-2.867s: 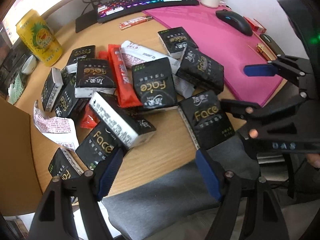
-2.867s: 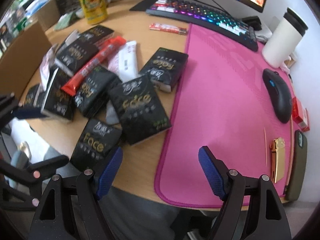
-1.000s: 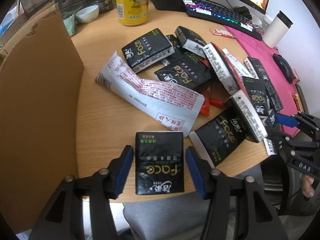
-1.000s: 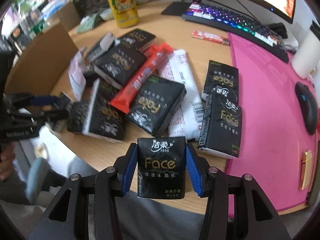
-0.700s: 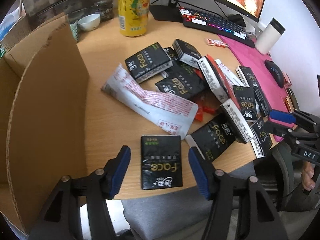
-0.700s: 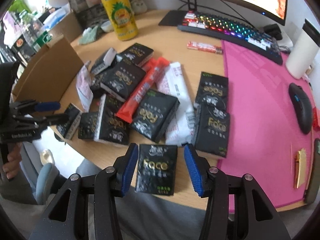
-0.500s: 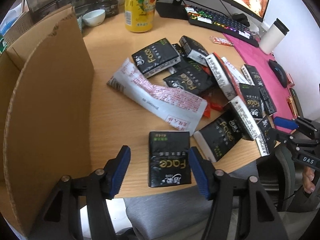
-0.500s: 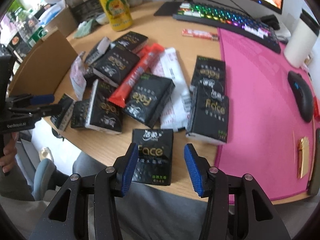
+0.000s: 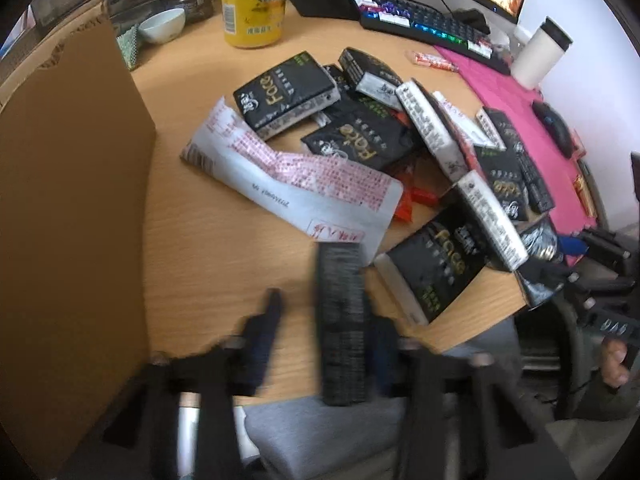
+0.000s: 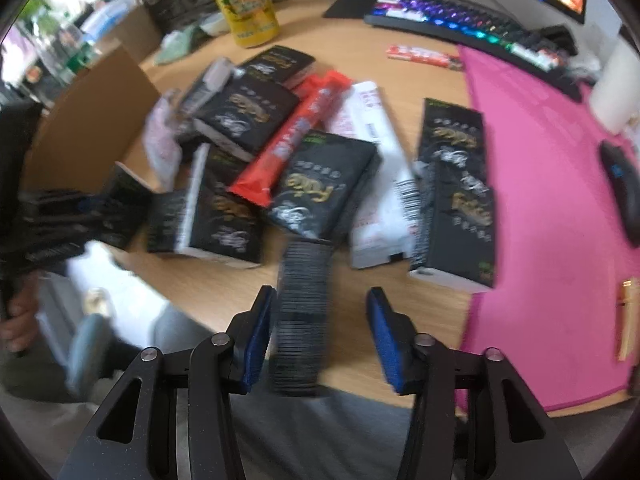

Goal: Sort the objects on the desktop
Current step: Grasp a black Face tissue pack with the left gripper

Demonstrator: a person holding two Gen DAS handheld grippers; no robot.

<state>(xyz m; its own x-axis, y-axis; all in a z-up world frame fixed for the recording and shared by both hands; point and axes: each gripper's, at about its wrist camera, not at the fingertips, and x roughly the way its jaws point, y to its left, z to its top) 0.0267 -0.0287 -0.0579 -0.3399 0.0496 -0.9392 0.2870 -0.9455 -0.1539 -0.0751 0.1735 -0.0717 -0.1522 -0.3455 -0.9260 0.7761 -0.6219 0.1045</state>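
At the near edge of the desk (image 9: 224,248) we are working both tongs over a heap of black tissue packs, red snack bars and white sachets. Our left tongs (image 9: 324,332) have just been closing, and a blurred black tissue pack (image 9: 340,320) is lying between the jaws, its near end overhanging the desk edge; the blue pads look to be coming onto its sides, though the smear is keeping us from telling whether they are truly pinching it. Our right tongs (image 10: 320,340) have also just been narrowing, yet they are standing spread, the left pad touching or just beside a second blurred pack (image 10: 302,320) and the right pad well clear of it. We are judging this as the pick-up step of sorting: both hands are taking a tissue pack each. Next we are needing firm grips, then a lift toward the cardboard box (image 9: 68,200) standing at the left, likely the bin for them.
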